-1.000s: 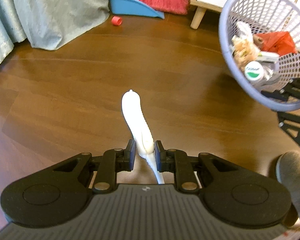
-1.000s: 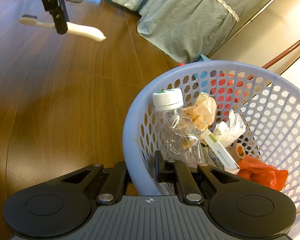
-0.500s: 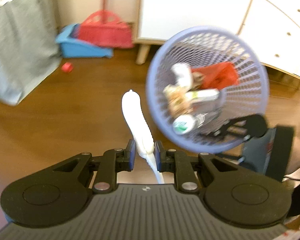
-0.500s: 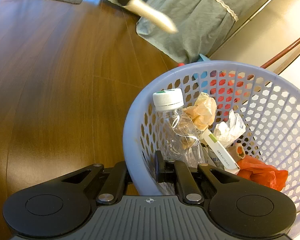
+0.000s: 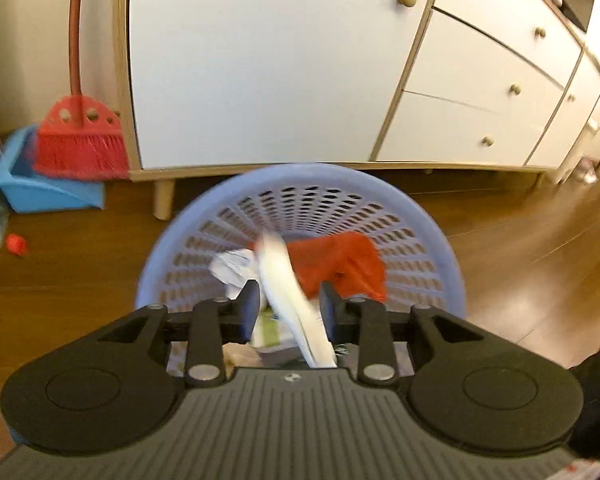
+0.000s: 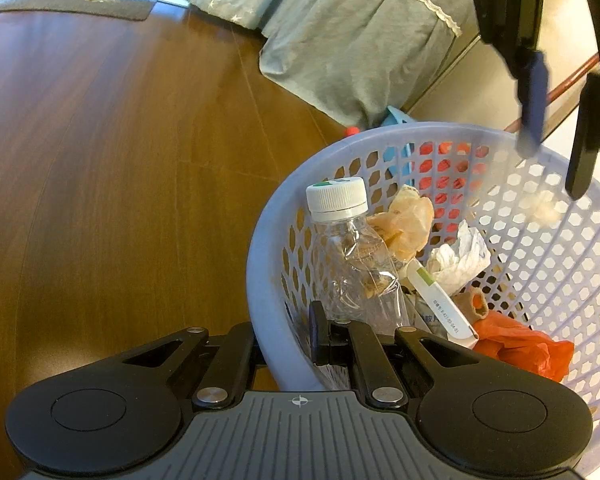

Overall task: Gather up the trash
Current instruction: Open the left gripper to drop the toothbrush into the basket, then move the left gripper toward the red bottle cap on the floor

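My left gripper (image 5: 289,305) hovers over the lilac mesh basket (image 5: 312,172) with its jaws spread open. A white toothbrush (image 5: 284,276), blurred and tilted, lies loose in the gap between the fingers, above the trash. My right gripper (image 6: 286,342) is shut on the basket's (image 6: 268,232) near wall, one finger outside and one inside. The basket holds a clear bottle (image 6: 352,272) with a white cap, a crumpled tissue (image 6: 458,258), a tan wrapper (image 6: 406,220), a white box (image 6: 440,300) and a red bag (image 5: 340,260). The right wrist view also shows the left gripper (image 6: 558,128) over the far rim.
A white cabinet (image 5: 284,60) on wooden legs stands right behind the basket. A red broom (image 5: 80,140) and a blue dustpan (image 5: 28,192) lean at its left, with a small red cap (image 5: 16,245) on the wood floor. Grey-green bed fabric (image 6: 360,40) hangs further back.
My left gripper swung from the open floor to above the basket and opened; the toothbrush it clamped now sits loose and blurred. The right gripper and basket have kept still.
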Motion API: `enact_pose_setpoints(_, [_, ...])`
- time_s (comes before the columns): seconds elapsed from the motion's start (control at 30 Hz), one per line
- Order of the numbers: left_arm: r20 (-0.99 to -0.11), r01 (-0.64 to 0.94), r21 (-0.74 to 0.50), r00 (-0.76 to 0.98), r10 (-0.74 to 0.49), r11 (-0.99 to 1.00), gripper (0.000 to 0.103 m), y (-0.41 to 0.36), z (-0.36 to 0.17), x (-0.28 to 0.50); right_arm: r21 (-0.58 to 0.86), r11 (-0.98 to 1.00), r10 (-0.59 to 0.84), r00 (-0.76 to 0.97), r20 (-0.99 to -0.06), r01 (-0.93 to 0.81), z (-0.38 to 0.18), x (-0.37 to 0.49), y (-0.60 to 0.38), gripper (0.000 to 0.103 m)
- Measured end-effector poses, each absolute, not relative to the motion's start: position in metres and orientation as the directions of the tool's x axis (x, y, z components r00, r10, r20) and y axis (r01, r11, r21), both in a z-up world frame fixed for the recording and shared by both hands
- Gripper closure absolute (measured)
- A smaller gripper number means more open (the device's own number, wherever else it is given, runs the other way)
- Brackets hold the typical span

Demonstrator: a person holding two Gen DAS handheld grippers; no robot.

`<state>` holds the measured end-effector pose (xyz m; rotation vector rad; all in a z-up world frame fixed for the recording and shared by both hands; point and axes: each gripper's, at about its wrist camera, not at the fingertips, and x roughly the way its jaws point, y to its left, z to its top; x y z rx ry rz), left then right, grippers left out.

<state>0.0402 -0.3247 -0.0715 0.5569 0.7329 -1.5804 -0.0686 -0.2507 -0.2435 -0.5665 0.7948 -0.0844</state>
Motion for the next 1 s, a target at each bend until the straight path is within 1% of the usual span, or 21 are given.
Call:
enact_pose_setpoints(0.07, [-0.722,0.99,-0.135,-0.12,-0.682,-0.031,0.077,-0.315,-0.072,0.047,-0.507,0.851,-0.276,0.707,-0.651,-0.135,-0.243,-0.068,-0.251,0.098])
enact_pose_setpoints(0.37, [-0.777,0.972,-0.079,0.079,-0.624,0.222,0.076,-0.245,-0.094,0.108,-0.492,0.863,-0.282,0.698,-0.658,-0.114,-0.238,-0.055,-0.255,0.098])
enact_pose_setpoints(0.43, [-0.782,0.966,-0.054,0.117,-0.612,0.253,0.076,-0.235,-0.097,0.119,-0.487,0.867,-0.287,0.694,-0.661,-0.104,-0.235,-0.049,-0.256,0.099])
enact_pose_setpoints(0.67, [-0.799,0.954,-0.024,0.16,-0.58,0.297,0.075,-0.211,-0.119,0.156,-0.473,0.879,-0.312,0.669,-0.674,-0.067,-0.229,-0.01,-0.247,0.1])
enact_pose_setpoints(0.77, [-0.81,0.956,0.017,0.186,-0.556,0.294,0.073,-0.207,-0.128,0.166,-0.479,0.875,-0.315,0.659,-0.683,-0.078,-0.225,0.001,-0.245,0.101])
enact_pose_setpoints(1.0, [-0.837,0.951,0.055,0.209,-0.506,0.303,0.069,-0.214,-0.122,0.186,-0.438,0.897,-0.313,0.616,-0.723,-0.058,-0.205,0.013,-0.25,0.102])
